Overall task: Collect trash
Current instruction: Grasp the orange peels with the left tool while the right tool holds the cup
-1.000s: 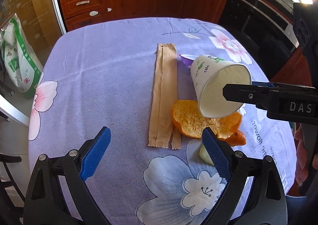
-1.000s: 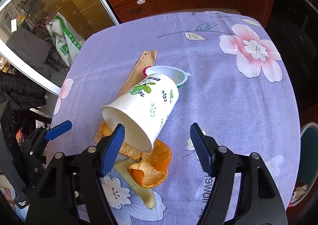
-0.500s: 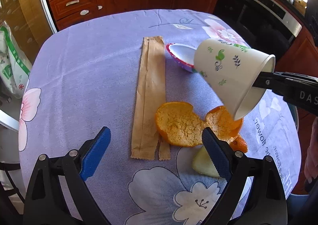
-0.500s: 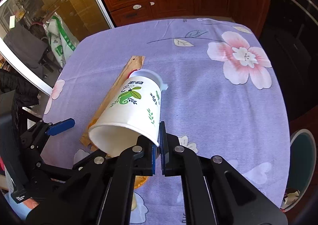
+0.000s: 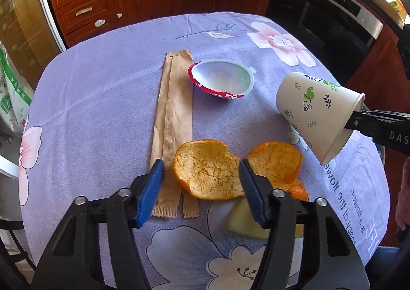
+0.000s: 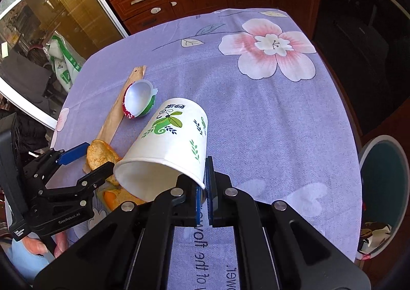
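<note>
Right claw (image 6: pixel 204 196) clamped on paper cup (image 6: pixel 172 147) rim, "GenRoboAI" printed on closing left claw (image 5: pixel 201 187), jaws astride orange peel (image 5: pixel 207 169).

Both tools are matte black plastic, built of angular struts with triangular cut-outs and silver round-headed screws at the pivots. The left gripper (image 5: pixel 201 182) carries bright blue ribbed pads (image 5: pixel 150 191) on its fingertips; from the other camera its body shows small white lettering and a white label on the handle. The right gripper (image 6: pixel 205 196) has the same blue pads, and white letters "DAS" on its side. Light blue cloth shows beneath the left hand (image 6: pixel 47 245).
</note>
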{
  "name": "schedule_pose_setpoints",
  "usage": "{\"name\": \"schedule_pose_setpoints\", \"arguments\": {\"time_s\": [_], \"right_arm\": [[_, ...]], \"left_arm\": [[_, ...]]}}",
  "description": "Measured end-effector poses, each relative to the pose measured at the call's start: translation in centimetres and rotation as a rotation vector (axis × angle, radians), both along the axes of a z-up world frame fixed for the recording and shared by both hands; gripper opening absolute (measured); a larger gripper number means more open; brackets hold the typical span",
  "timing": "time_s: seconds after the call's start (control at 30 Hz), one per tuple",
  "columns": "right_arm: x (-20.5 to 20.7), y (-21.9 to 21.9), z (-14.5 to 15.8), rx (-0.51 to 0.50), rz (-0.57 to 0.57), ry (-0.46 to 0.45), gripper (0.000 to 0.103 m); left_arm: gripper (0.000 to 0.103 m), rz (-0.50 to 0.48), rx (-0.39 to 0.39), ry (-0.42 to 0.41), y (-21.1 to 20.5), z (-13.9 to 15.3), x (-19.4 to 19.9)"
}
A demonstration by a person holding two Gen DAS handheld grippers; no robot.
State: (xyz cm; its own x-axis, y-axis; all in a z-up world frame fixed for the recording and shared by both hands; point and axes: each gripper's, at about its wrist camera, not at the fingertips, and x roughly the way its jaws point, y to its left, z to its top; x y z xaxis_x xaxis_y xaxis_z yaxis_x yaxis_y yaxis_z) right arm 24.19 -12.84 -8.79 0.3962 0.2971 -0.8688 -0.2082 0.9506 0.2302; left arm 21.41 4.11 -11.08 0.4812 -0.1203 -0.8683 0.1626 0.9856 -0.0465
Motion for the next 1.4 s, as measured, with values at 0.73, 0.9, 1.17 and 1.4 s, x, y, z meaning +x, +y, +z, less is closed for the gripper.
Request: {"name": "schedule_pose_setpoints", "arguments": {"time_s": [0.73,0.9,1.17,1.4], "right_arm": [[-1.5,-4.0,-0.1,0.079,-0.022,0.006,0.004],[-1.9,-4.8,-0.2,0.097,-0.025,0.008,0.004],[-2.5,-5.2,0.3,0.112,-0.015,0.001,0.004],[-2.7,-5.4,0.3,0.115,-0.017,0.004,0.004]], "left_arm": [[0.039,-0.126,0.035,0.059,-4.3,0.9,-2.0],[0.042,-0.124,-0.001,0.046,-4.2,2.7,-3.0],[0.057,-0.261,0.012,0.049,-8.0,2.4,-5.3],[0.059,-0.172,0.063,0.044,-7.3,0.8,-4.1]]}}
